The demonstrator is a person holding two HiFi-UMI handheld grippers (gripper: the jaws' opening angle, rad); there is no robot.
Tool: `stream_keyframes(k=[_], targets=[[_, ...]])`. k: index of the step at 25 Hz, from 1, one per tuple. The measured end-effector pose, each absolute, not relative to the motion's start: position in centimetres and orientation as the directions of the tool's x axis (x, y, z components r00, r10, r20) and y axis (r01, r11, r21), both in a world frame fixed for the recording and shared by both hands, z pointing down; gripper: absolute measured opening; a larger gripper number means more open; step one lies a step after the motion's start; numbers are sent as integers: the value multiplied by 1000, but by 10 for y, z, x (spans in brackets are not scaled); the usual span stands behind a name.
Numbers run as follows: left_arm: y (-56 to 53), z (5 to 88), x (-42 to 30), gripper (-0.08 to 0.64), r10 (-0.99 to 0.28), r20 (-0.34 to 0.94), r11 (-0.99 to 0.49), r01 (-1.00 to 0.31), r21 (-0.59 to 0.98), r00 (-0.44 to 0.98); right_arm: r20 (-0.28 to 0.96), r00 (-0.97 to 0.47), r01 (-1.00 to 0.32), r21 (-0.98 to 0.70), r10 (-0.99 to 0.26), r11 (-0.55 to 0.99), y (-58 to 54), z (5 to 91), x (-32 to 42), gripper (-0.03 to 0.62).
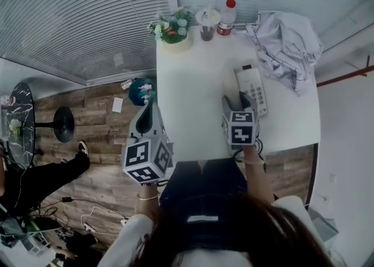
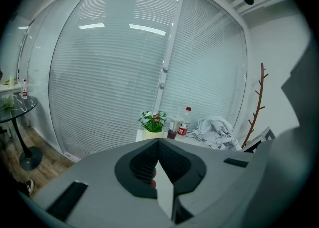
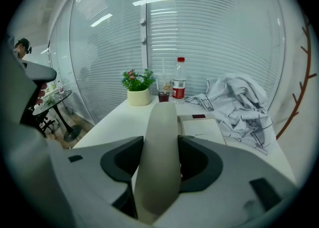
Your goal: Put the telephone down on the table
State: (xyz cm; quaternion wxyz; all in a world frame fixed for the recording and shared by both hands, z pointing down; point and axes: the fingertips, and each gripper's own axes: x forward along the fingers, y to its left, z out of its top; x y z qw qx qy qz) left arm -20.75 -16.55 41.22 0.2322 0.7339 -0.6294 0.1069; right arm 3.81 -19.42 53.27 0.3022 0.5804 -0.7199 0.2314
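Observation:
A beige telephone handset (image 3: 160,157) stands up between the jaws of my right gripper (image 3: 162,139), which is shut on it. In the head view the right gripper (image 1: 234,107) hovers over the near right part of the white table (image 1: 193,96), just in front of the telephone base (image 1: 252,89) with its keypad. That base (image 3: 202,127) lies flat behind the handset. My left gripper (image 1: 147,118) hangs off the table's left edge above the wooden floor. Its jaws (image 2: 158,141) meet at their tips with nothing held.
At the table's far edge stand a potted plant (image 1: 172,29), a cup with dark drink (image 1: 207,26) and a red-capped bottle (image 1: 227,17). A crumpled white shirt (image 1: 289,47) covers the far right corner. A round dark side table (image 1: 20,122) stands on the floor at left.

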Motion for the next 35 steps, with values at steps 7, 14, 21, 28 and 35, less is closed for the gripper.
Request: stream_keyframes(k=[7, 14, 21, 28, 35], targets=[[-161, 412, -222, 0, -883, 437, -89, -976, 198, 169, 699, -169, -969, 10, -695, 246, -191, 531, 19, 216], [-153, 415, -239, 0, -884, 446, -59, -979, 195, 142, 702, -218, -956, -13, -678, 294, -187, 535, -10, 216], [-146, 419, -258, 0, -883, 455, -30, -983, 181, 110, 705, -257, -941, -25, -662, 338, -187, 539, -37, 216], [-140, 420, -271, 0, -882, 465, 0, -985, 170, 80, 706, -302, -922, -45, -641, 385, -187, 543, -62, 218], [-137, 423, -284, 0, -870, 488, 21, -986, 168, 65, 714, -333, -907, -65, -615, 415, -186, 553, -87, 218]])
